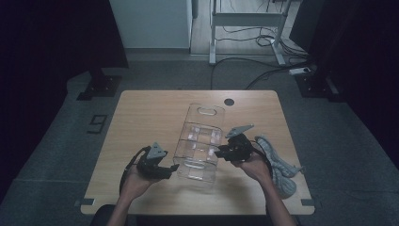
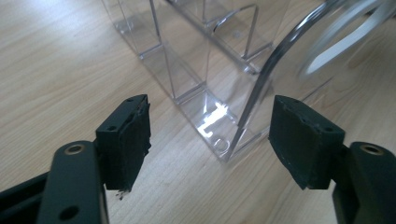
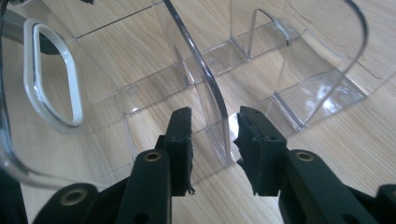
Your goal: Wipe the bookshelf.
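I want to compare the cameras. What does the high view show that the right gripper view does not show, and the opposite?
High view alone: the whole wooden table, the left gripper at the near left corner of the clear organizer, the grey cloth beside the person's right hand, and the floor cables.

Right gripper view alone: close detail, with the right gripper straddling a thin clear wall, a small gap at each pad, and the white-edged handle cutout.

Both: the organizer, its dividers and the table.
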Tool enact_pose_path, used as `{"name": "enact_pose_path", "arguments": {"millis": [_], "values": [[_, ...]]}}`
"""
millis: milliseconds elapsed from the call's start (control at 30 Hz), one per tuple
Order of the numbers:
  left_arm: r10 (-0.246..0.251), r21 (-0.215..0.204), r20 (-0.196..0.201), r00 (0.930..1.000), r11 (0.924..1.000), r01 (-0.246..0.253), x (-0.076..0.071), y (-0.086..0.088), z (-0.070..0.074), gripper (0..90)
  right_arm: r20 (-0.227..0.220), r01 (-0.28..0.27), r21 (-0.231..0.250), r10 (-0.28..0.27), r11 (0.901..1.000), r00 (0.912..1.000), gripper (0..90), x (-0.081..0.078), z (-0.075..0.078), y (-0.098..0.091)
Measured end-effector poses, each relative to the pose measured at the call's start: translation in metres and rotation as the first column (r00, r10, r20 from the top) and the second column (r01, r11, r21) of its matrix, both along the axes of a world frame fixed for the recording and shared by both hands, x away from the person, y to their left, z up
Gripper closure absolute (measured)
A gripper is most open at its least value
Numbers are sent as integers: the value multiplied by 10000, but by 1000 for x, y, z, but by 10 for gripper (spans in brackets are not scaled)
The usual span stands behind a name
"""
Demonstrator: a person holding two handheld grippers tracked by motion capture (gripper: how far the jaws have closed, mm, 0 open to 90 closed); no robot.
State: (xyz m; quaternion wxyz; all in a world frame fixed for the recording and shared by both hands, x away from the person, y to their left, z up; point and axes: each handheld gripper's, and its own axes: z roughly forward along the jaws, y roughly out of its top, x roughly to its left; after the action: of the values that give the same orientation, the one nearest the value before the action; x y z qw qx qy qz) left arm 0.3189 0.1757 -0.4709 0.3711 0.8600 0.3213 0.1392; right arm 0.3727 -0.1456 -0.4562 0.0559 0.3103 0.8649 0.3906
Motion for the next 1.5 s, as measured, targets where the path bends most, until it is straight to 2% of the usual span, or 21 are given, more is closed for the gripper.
{"name": "enact_pose_path", "arguments": {"millis": [167,267,533,800,1200,1300,1367,1500], "values": [[-104,34,-167,9998,9999,105,2,-1,-5,333,43,-132,-50,132,9999,9999,704,0,-2,2],[-215,-92,-319,9993,9997,212,4,0,-7,387,23,-216,3,216,9998,9998,705,-3,-1,2],[-211,-231,-576,9981,9995,198,10,1,-11,452,-17,-504,135,504,9986,9987,705,-7,-3,5],[-29,-254,-668,9978,9997,12,13,3,-12,460,-90,-619,105,620,9980,9980,704,-10,-3,11],[517,-250,-703,9962,9983,-536,20,10,-13,458,-138,-936,40,937,9956,9955,703,-17,-4,21],[670,-373,-752,9949,9969,-699,23,13,-14,454,-183,-1097,93,1098,9939,9938,703,-19,-4,24],[576,-680,-928,9940,9956,-640,25,14,-15,455,-247,-1179,132,1182,9929,9927,700,-20,-4,26],[686,-560,-874,9938,9957,-737,27,12,-15,448,-252,-1440,66,1441,9896,9892,690,-24,-4,33]]}}
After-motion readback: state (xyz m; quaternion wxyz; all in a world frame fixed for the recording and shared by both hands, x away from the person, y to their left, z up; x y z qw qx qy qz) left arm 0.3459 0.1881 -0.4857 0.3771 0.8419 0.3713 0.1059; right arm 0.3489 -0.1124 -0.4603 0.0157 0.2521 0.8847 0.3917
